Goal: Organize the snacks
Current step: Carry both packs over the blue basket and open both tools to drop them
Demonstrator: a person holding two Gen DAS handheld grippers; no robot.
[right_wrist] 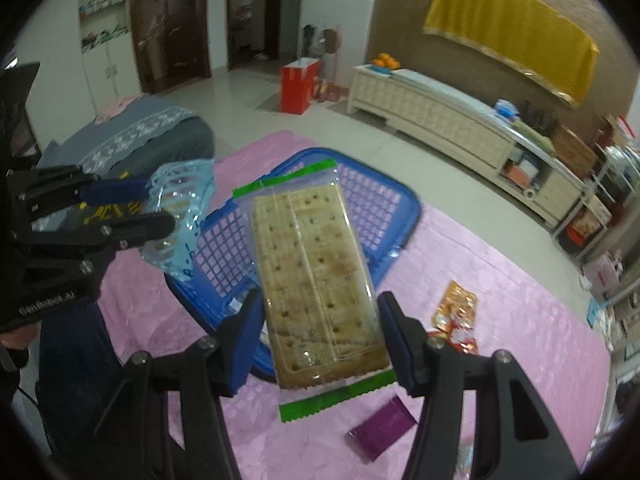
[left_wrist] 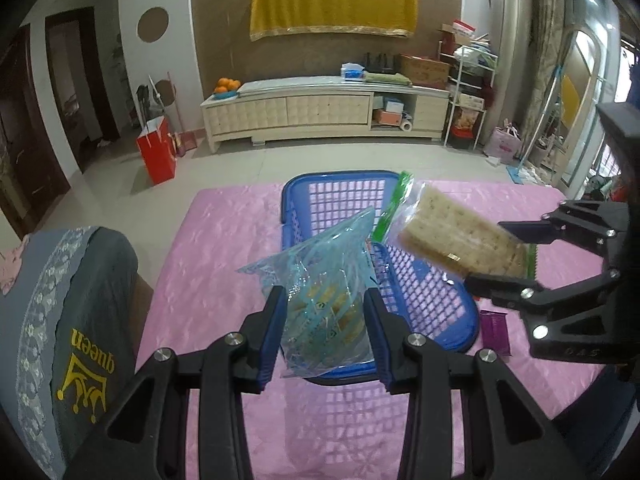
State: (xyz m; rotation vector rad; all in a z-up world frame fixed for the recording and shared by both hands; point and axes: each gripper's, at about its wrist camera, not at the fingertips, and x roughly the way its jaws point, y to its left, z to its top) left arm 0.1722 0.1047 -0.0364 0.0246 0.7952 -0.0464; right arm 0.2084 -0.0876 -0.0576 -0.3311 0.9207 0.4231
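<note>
A pink cloth (left_wrist: 224, 240) covers the table, and a blue basket (left_wrist: 332, 188) sits at its middle, likely the bin the snacks are bound for. Both packs are held up over it, which suits dropping them in. The crackers (right_wrist: 316, 276), a long clear pack with green ends, are clamped across their width by the right gripper (right_wrist: 320, 340), which reaches in from the right and tilts down toward the basket. The blue bag (left_wrist: 320, 296) is pinched between the fingers of the left gripper (left_wrist: 326, 332), level and pointing forward above the near rim. A red-orange packet (right_wrist: 456, 316) and a purple bar (right_wrist: 380, 432) lie on the cloth just right of the basket, not yet gathered.
</note>
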